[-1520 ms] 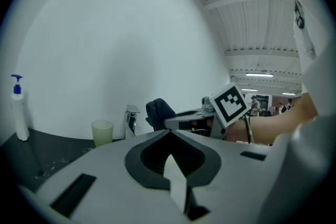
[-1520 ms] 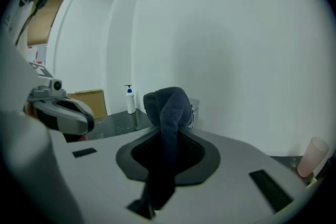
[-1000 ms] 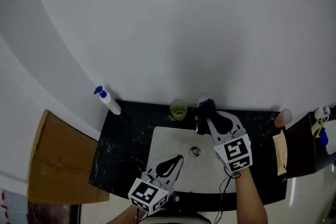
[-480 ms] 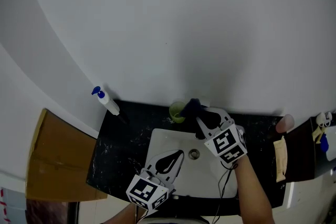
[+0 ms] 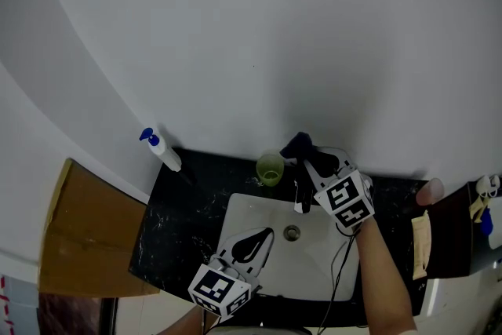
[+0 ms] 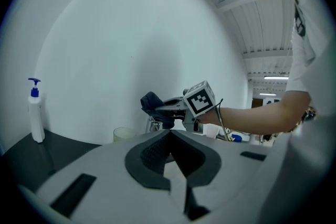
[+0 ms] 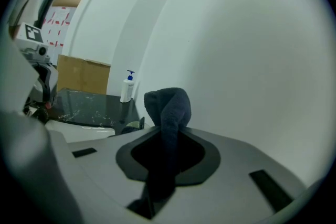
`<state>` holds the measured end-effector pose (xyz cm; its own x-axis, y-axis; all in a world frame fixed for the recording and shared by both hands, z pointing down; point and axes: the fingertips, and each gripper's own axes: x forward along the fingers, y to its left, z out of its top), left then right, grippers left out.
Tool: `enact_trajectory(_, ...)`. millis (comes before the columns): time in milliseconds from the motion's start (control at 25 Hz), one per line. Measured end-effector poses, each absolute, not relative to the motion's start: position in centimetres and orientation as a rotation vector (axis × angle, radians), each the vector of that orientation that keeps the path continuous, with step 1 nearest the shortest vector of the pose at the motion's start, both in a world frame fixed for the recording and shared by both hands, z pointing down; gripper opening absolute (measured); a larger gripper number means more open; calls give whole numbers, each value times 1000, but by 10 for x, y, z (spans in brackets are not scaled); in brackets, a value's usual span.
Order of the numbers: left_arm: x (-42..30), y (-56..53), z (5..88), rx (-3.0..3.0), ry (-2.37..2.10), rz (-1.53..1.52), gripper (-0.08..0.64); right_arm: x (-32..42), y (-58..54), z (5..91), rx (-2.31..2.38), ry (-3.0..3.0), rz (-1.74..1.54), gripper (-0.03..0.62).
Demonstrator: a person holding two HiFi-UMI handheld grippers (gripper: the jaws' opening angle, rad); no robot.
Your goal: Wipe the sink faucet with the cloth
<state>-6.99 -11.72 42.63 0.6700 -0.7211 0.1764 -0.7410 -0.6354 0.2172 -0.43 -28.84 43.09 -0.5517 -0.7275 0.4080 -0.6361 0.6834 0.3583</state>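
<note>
Right jaws seemingly tight on cloth (image 7: pixel 167 107)

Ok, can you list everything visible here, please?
sink: 1, white, middle of counter
counter: 1, black, around the sink
faucet: 1, chrome, behind the basin
cup: 1, yellow-green, left of faucet
soap bottle: 1, white, blue pump, counter's back left
cardboard: 1, brown, left of counter
round object: 1, pinkish, counter's right end
cloth: 1, dark, in right gripper
left gripper: 1, white, shut, empty, over sink front
right gripper: 1, white, shut on cloth, over faucet
</note>
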Motion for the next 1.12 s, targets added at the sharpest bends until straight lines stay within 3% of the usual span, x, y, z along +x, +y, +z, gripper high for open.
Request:
enact_trajectory(760,-62,-105,430,2625,-1144,104,0,-21,-224,436,892,-2401,-297,58)
enact_trajectory(1120,-60,-107,432,2616,-1146,119,0,-11,-265,434,955,-2413,-228,58)
